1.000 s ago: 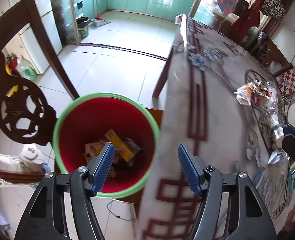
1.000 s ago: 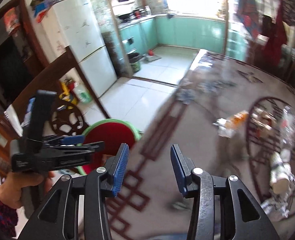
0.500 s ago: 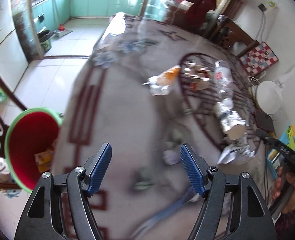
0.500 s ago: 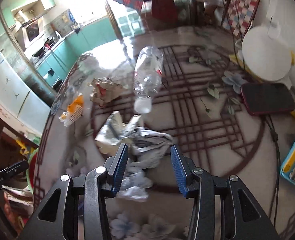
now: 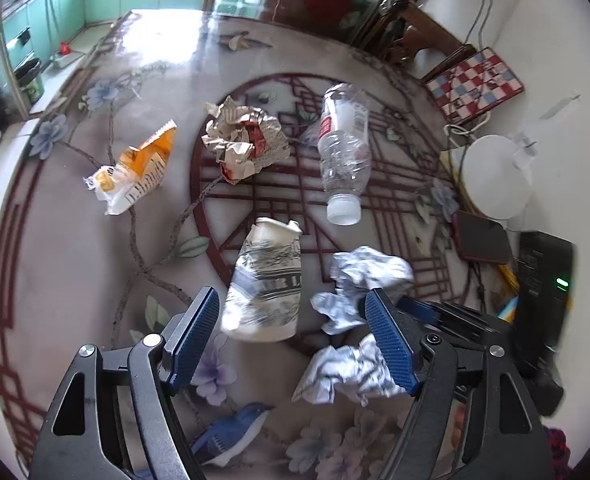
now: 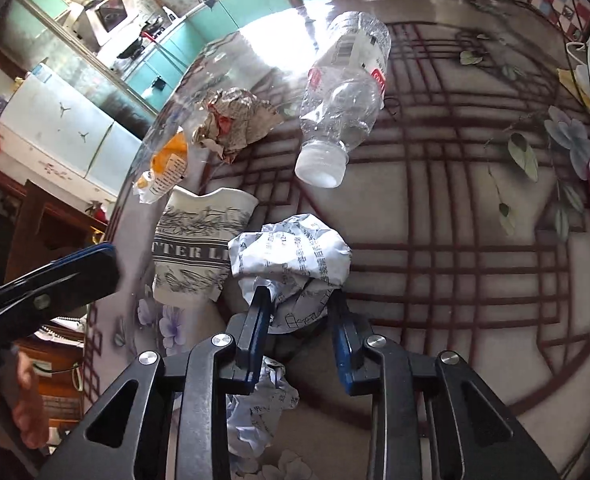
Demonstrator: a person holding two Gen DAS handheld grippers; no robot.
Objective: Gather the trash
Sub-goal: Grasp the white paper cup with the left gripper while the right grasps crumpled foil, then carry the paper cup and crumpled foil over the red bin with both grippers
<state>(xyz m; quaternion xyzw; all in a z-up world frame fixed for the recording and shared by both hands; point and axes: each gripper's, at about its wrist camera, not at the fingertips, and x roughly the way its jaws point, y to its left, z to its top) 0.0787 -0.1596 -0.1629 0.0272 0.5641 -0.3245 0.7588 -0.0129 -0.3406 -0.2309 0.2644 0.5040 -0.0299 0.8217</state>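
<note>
Crushed paper cup (image 6: 199, 248) reads "TTER L"; other print illegible.

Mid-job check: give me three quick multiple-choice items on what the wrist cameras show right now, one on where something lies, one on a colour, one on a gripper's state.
1. Where does the crushed white paper cup with black print lie?
A. Ahead of the left gripper, between its fingers' line of sight
B. Inside the red bin
C. On top of the bottle

2. What colour is the cap of the clear plastic water bottle?
A. Blue
B. White
C. Green

3. How does the right gripper stand?
A. Wide open over bare table
B. Closing around the crumpled white printed paper
C. Clamped on the orange snack wrapper

Answers: 1 A, the cup sits just beyond the open left fingers. 2 B, the cap end shows white in both views. 3 B, the paper's lower edge lies between the narrowed fingers.
</note>
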